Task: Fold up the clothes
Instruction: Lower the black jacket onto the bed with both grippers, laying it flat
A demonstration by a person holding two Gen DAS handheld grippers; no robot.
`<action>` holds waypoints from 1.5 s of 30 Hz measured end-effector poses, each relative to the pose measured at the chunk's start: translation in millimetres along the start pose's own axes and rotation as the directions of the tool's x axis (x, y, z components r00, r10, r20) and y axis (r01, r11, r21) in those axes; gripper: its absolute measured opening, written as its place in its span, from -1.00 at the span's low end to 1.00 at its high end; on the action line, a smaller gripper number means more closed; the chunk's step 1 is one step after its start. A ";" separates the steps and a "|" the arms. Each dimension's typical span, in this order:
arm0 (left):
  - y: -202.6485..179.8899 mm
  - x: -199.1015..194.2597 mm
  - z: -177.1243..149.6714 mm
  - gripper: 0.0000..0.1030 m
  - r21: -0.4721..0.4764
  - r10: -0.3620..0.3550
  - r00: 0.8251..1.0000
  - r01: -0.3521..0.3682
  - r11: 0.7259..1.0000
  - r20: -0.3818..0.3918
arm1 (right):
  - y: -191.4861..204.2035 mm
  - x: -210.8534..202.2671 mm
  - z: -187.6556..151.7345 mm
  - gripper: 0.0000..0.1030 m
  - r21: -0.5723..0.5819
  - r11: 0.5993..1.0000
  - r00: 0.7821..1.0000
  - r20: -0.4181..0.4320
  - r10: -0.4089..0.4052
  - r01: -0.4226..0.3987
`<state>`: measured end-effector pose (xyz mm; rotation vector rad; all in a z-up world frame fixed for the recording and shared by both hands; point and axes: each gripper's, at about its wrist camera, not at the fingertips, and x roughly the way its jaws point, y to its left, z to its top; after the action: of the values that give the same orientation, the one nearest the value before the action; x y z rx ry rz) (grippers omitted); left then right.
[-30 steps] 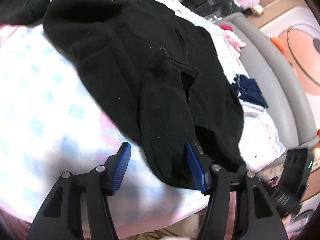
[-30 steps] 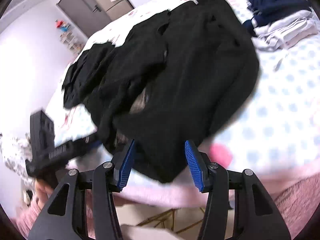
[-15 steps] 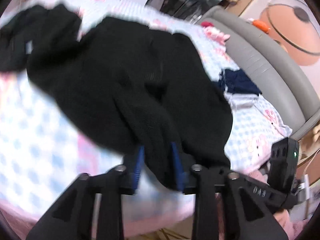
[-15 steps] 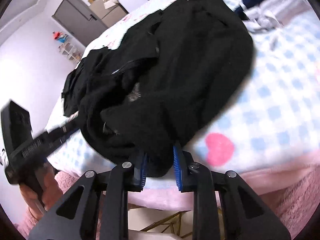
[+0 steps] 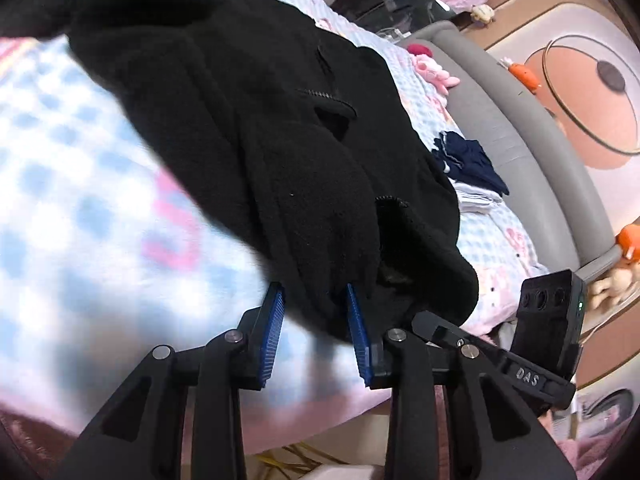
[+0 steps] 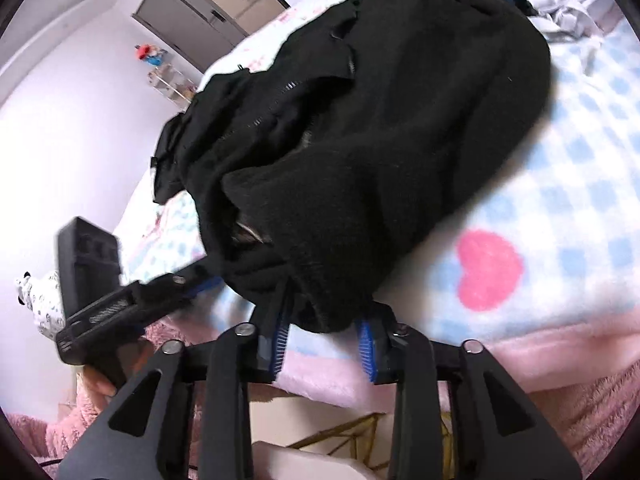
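Note:
A black fleece jacket [image 5: 248, 104] with a zipper lies bunched on a bed covered by a blue-and-white checked blanket [image 5: 60, 184]. My left gripper [image 5: 314, 316] is shut on the jacket's near edge, with fleece between its blue pads. In the right wrist view the same jacket [image 6: 400, 112] fills the middle. My right gripper [image 6: 326, 332] is shut on another part of its near hem. The left gripper's body shows at the left of the right wrist view [image 6: 104, 300].
A pile of folded clothes, navy on white [image 5: 468, 164], lies on the bed's far right by the grey padded bed frame [image 5: 520, 128]. A pink heart [image 6: 488, 264] marks the blanket. A grey door [image 6: 188, 16] stands in the far wall.
Both grippers went from open around the jacket's near edge to shut on it. The fleece edge is now bunched and lifted between the pads.

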<state>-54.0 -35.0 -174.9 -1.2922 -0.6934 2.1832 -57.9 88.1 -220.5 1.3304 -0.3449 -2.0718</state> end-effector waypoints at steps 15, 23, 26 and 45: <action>-139.2 -19.3 -15.9 -0.80 0.448 0.443 0.877 -0.478 0.756 0.188 | 59.3 -35.9 3.0 -0.77 -0.091 0.992 0.993 0.079 -0.082 0.089; -96.4 23.2 -53.0 -0.70 0.429 0.514 0.857 -0.476 0.768 0.031 | 27.0 14.2 -27.5 -0.79 -0.023 0.990 0.985 -0.097 -0.143 0.141; -103.4 3.5 -46.0 -0.27 0.400 0.434 0.898 -0.425 0.812 0.073 | 31.1 1.0 -24.5 -0.72 -0.047 0.992 0.991 -0.061 -0.122 0.119; -131.3 40.8 -83.4 -0.63 0.560 0.570 0.822 -0.471 0.682 -0.003 | 28.6 -6.3 -24.1 -0.78 -0.035 0.990 0.989 -0.053 -0.138 0.136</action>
<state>24.9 103.0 -150.3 -1.4516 0.4276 2.3864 -24.1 73.4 -211.6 1.4246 -0.2011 -2.1384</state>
